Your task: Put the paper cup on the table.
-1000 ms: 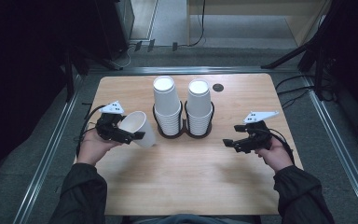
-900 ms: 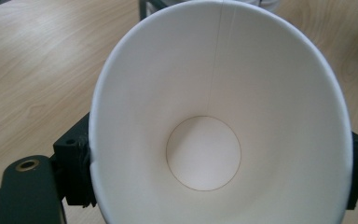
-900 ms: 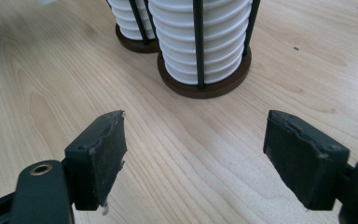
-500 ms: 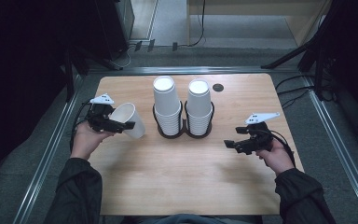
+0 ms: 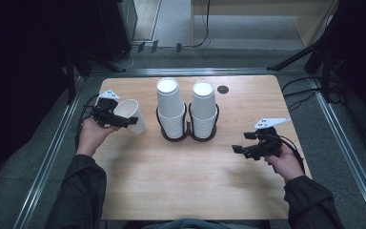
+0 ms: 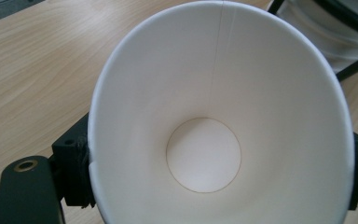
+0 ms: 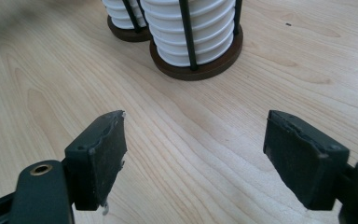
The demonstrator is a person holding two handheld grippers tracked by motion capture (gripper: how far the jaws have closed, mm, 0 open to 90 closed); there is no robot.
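The table [image 5: 190, 191] carries two cup stacks [image 5: 187, 110] in a black rack near its far edge. Toward the far-left corner, the left gripper [image 5: 124, 120] clamps a single cup [image 5: 132, 116], tilted. Level it and lower gently before letting go. The right gripper [image 5: 238, 149] waits near the right edge, jaws wide, empty.

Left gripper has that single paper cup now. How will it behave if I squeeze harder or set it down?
The cup looks thin-walled and empty, so it is probably light and would likely dent if the left gripper squeezes harder. It is tilted; laid on its side, it would probably roll in a curve.
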